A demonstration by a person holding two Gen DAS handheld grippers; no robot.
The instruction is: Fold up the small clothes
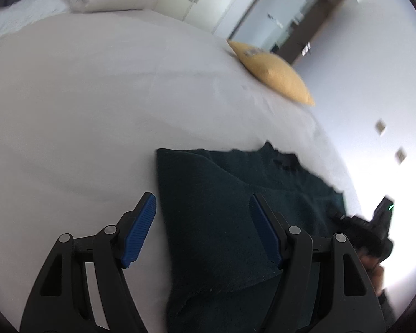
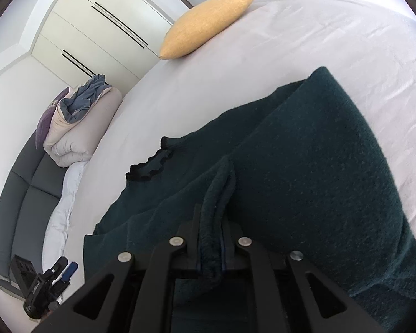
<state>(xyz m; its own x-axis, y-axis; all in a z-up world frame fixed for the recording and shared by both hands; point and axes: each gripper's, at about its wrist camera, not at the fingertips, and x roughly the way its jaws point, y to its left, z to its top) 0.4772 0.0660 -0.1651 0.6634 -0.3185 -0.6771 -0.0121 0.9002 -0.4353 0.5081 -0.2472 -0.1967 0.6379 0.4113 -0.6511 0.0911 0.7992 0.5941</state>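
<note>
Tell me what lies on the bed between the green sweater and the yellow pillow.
Nothing: only bare white sheet runs from the sweater to the pillow. The right wrist view shows it best.

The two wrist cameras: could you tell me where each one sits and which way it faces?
Left wrist: on the left gripper, angled down at the dark green sweater on the bed; open jaws above the sweater's edge, plus the right gripper at the right edge.
Right wrist: on the right gripper, angled down, shut on a sweater fold; the left gripper at lower left.
Shared: sweater, bed, yellow pillow.
</note>
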